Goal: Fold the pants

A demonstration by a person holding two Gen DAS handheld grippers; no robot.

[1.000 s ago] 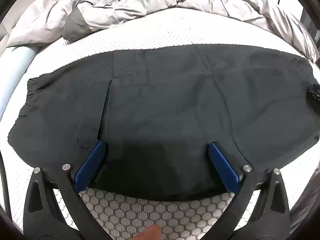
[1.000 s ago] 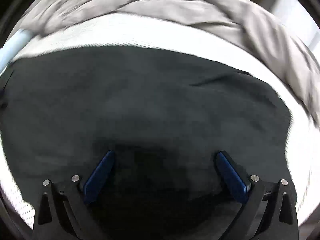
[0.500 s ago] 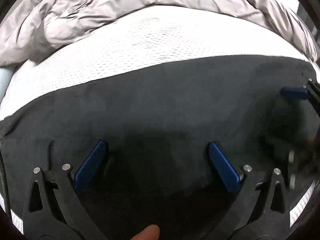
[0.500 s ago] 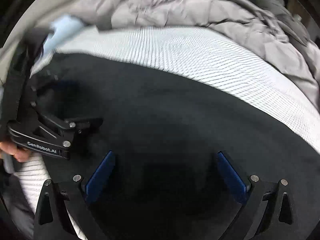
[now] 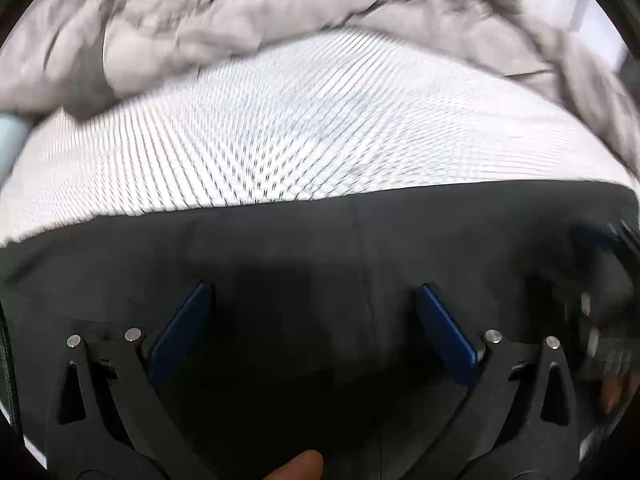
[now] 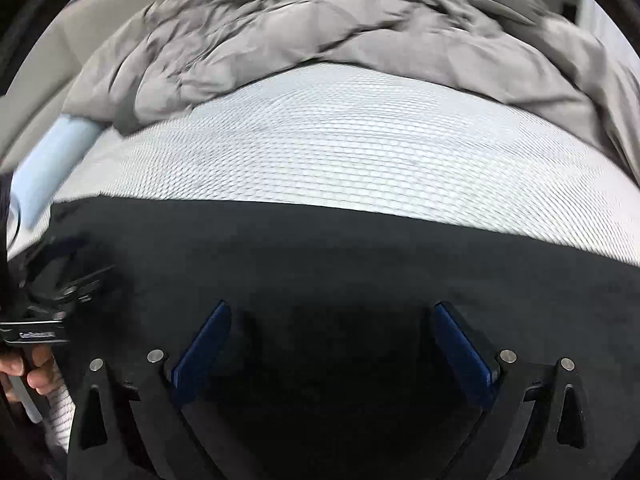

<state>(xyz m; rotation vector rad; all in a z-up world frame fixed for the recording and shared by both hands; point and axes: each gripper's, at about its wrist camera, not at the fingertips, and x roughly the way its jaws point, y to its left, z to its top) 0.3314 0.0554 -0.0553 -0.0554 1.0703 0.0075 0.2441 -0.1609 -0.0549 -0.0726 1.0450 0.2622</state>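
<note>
We see the dark pants point(image 5: 320, 248) spread flat along the near side of the bed's white mesh mattress point(image 5: 304, 128), their far edge a straight line. The left tongs point(image 5: 308, 300) and right tongs point(image 6: 332, 320) both stand spread wide over the cloth, gripping nothing. We judge a fold is about to start: each must drop to an edge and pinch it. The waistband and hems are cut off, so which end lies where is unclear. Motion blur smears the grey duvet point(image 6: 360, 20) behind, and the pants' near edge hides beneath the tongs.
</note>
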